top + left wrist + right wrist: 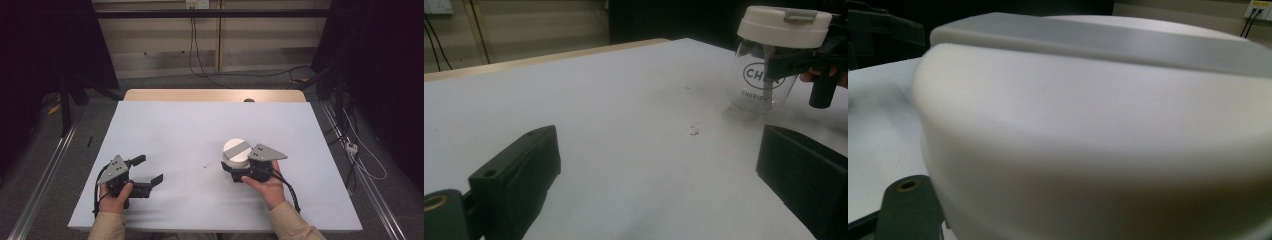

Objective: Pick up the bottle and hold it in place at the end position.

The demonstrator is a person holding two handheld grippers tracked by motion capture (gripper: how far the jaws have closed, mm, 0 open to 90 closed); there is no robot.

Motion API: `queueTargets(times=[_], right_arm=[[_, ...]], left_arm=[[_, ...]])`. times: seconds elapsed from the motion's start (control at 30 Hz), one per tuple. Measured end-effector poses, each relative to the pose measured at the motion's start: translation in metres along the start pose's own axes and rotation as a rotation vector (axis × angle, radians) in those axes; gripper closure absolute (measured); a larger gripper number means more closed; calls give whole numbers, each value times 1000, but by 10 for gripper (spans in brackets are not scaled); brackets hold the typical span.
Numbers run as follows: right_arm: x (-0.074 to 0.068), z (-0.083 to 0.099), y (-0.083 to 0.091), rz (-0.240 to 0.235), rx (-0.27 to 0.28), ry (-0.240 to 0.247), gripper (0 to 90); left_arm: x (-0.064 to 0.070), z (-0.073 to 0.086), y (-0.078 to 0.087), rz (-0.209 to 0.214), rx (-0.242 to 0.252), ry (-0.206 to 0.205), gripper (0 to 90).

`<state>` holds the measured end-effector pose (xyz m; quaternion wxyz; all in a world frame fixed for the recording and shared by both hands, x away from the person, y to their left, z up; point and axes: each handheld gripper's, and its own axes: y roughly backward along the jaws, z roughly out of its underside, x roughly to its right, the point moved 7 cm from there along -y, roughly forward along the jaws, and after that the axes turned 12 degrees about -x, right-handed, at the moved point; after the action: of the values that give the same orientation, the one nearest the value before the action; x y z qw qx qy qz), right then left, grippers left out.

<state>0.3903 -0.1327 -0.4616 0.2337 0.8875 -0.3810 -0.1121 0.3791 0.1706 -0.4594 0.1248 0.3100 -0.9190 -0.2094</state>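
A clear jar (236, 152) with a cream lid and a grey strip across its top stands on the white table cover (200, 130), right of centre. My right gripper (235, 171) is shut on the jar's body just under the lid, held by a hand from the near side. In the left gripper view the jar (769, 80) shows printed lettering, and the right gripper's black jaw (796, 62) crosses its glass. The lid (1098, 125) sits very close in the right gripper view. My left gripper (148, 169) rests at the near left, open with nothing between its jaws (659, 170).
A few dark specks (694, 131) lie on the cover between the grippers. A wooden table edge (215, 95) runs along the far side. Cables (195, 55) and metal rails (45, 175) lie on the floor around the table.
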Motion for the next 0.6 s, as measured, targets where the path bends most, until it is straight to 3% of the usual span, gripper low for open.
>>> queueTargets(times=[0.6], right_arm=[[1,-10,-17,-6,0,-4,182]], left_arm=[[-1,0,0,2,-2,-3,37]])
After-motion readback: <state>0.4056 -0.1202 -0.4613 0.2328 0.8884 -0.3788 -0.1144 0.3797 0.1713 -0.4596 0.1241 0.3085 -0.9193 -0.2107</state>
